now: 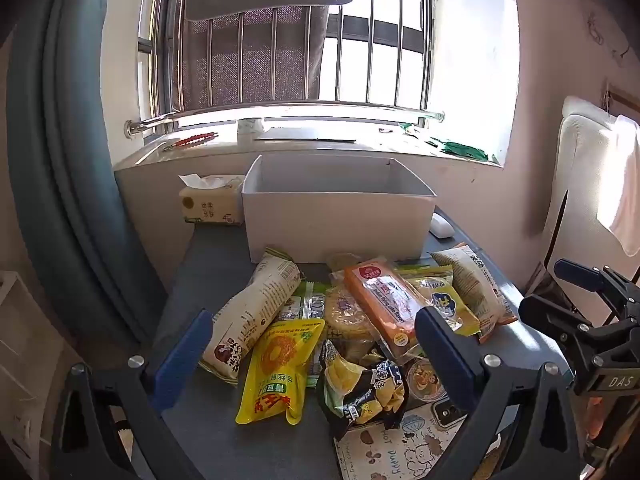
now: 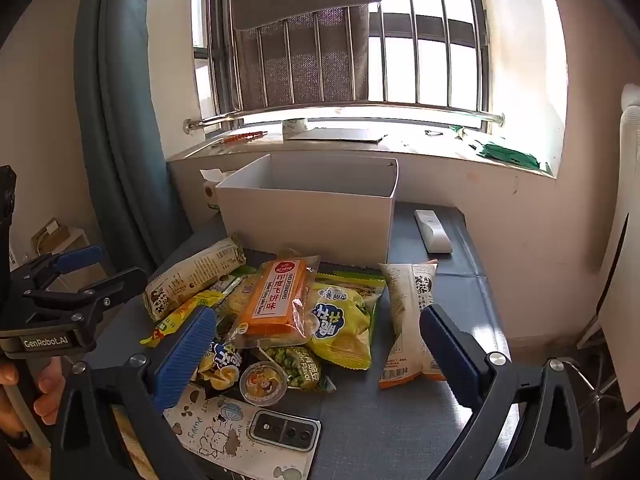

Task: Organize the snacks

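Observation:
A heap of snack packets lies on the grey table (image 1: 208,276) in front of an open white box (image 1: 338,220) (image 2: 308,216). In it are a yellow pouch (image 1: 280,364), a long cream packet (image 1: 252,312) (image 2: 192,276), an orange cake pack (image 1: 380,304) (image 2: 280,300), a black-and-yellow bag (image 1: 364,388), a yellow-green chip bag (image 2: 340,320) and a cream packet (image 2: 412,316) off to the right. My left gripper (image 1: 314,340) is open above the near side of the heap. My right gripper (image 2: 316,340) is open, hovering over the heap's near right.
A tissue pack (image 1: 212,200) stands left of the box. A white remote (image 2: 434,230) lies to its right. A phone (image 2: 286,428) rests on a cartoon-print sheet (image 2: 224,436) at the near edge. A windowsill (image 1: 280,144) and a blue curtain (image 1: 60,160) are behind.

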`<state>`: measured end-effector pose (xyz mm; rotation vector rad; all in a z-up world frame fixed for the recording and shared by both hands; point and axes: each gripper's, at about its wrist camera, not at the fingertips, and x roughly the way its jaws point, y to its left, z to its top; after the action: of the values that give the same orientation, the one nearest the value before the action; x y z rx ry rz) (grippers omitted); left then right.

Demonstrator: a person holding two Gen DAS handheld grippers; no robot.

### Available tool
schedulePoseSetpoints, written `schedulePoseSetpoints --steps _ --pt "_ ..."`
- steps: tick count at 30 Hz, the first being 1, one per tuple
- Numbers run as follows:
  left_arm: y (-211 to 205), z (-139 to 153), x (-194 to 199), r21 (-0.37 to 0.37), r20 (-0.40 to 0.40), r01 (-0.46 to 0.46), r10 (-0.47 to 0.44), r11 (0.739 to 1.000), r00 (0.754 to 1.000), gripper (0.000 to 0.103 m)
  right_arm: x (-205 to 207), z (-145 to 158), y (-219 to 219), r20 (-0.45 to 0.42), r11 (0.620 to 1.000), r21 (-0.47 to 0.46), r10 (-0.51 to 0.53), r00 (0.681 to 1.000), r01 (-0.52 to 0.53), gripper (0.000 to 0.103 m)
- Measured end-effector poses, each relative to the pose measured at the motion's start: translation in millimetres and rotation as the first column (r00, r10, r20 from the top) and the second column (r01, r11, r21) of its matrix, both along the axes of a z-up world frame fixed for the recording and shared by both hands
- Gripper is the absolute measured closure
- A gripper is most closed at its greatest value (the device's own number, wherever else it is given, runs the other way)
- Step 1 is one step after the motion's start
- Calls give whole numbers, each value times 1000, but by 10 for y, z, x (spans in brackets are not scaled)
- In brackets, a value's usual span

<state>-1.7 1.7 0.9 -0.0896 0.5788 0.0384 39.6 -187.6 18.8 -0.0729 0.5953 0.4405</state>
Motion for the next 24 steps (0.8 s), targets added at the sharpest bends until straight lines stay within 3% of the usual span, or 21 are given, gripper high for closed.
schedulePoseSetpoints --steps 24 --pt "0 43 -20 -11 -15 7 -7 1000 1000 0 -8 -28 -91 -41 999 26 -26 999 27 0"
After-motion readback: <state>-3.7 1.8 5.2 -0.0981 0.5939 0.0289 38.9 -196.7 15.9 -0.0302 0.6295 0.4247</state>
